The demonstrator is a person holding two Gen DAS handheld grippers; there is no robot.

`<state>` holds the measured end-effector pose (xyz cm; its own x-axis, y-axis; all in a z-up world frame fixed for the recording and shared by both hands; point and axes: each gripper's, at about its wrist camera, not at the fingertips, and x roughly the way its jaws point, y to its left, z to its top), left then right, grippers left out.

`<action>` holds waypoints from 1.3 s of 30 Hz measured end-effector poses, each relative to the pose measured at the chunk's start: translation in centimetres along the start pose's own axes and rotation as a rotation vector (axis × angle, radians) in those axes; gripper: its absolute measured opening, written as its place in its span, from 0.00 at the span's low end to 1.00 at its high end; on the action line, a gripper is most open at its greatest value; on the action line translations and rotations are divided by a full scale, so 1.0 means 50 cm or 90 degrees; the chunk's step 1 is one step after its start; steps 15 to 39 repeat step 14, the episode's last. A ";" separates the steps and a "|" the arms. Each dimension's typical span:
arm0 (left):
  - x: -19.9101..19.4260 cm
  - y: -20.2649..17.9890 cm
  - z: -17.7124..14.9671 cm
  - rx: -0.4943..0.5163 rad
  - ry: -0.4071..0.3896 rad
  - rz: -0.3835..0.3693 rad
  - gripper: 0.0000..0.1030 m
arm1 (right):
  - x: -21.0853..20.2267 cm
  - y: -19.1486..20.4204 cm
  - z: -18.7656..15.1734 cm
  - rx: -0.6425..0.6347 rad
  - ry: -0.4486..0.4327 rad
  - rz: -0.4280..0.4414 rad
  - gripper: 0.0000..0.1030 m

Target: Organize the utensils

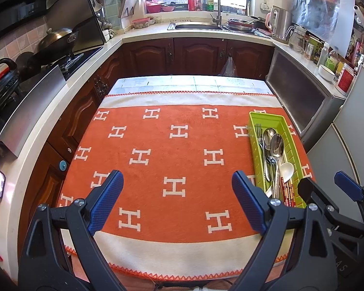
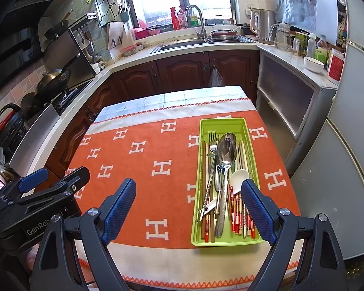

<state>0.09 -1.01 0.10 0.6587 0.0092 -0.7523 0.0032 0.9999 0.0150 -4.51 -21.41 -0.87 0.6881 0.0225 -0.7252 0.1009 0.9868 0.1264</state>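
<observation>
Right wrist view is showing the whole green tray (image 2: 224, 124) (forks, spoons, chopsticks piled inside); left gripper (image 1: 177, 203) and right gripper (image 2: 189, 208) are both gaping apart near it.

Table (image 2: 206, 94) under orange cloth (image 2: 138, 167); green tray (image 2: 230, 240) on it.

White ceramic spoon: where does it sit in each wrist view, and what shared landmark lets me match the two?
Left wrist view: the white ceramic spoon lies at lower right, in the near half of the green utensil tray, right of the large steel spoon.
Right wrist view: the spoon lies right of centre, in the same tray.
Shared landmark: the sink faucet under the window.
</observation>
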 end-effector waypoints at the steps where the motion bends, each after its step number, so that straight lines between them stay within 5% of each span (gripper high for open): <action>1: 0.000 0.000 0.000 0.000 0.000 0.001 0.87 | 0.002 0.000 -0.003 0.000 0.001 -0.001 0.87; 39: 0.003 0.003 -0.008 0.002 0.008 0.004 0.87 | 0.012 0.002 -0.014 0.000 0.011 -0.002 0.87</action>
